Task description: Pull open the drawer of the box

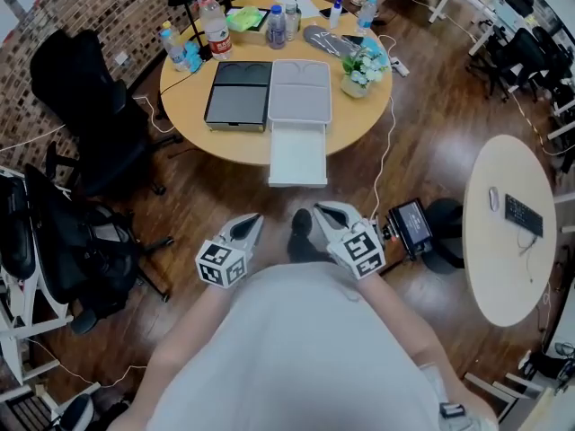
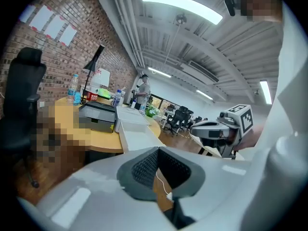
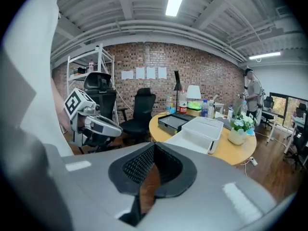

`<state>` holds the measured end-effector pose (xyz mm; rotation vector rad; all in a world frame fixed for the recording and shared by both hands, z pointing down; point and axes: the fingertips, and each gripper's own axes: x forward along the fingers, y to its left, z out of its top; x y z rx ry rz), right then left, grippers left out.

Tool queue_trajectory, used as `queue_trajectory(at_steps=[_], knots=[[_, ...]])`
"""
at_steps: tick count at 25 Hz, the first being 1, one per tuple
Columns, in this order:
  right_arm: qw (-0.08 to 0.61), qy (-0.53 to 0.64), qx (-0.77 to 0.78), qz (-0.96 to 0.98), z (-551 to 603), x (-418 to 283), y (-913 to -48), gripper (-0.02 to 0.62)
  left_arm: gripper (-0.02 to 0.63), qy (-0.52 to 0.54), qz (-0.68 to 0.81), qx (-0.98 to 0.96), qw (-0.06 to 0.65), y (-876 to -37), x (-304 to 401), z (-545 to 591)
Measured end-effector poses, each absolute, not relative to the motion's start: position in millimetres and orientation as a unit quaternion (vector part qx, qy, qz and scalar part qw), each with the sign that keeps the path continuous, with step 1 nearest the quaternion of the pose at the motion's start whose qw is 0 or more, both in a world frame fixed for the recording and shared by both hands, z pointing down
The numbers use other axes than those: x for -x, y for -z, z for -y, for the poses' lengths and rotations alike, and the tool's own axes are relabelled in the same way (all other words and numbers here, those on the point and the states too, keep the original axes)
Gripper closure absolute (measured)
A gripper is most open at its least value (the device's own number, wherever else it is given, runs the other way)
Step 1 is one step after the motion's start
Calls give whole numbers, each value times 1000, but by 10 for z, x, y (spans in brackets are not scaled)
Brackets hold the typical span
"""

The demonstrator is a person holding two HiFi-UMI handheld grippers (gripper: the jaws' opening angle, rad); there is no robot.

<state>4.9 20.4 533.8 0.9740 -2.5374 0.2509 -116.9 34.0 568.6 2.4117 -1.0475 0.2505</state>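
The light box (image 1: 299, 91) sits on the far round table (image 1: 235, 145), and its drawer (image 1: 297, 153) stands drawn out past the table's near edge, so the pull appears complete. The left gripper (image 1: 246, 230) and right gripper (image 1: 329, 215) are held near the person's body, well apart from the table. Both are clenched on nothing.

This is an office. Black chairs on wheels (image 1: 85, 92) stand on a wood floor (image 1: 431, 142) by a brick wall (image 1: 85, 7). A round table (image 1: 243, 146) in the middle holds water bottles (image 1: 216, 27) and a lamp (image 3: 194, 91). At the right, a white table (image 1: 503, 268) has a keyboard (image 1: 523, 214) and a mouse (image 1: 493, 198). More desks and chairs (image 1: 530, 52) stand far off. Long ceiling lights (image 2: 183, 6) shine above.
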Motion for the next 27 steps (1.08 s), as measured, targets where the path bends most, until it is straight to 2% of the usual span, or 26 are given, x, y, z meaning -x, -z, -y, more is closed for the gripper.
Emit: queue_trajectory(at_steps=[12, 27], knots=[[196, -59, -330, 922, -671, 277, -5131, 591, 600, -92, 358, -902, 224, -5610, 1104, -666], [207, -57, -309, 926, -999, 523, -5149, 591, 600, -98, 349, -902, 234, -5683, 1200, -992]])
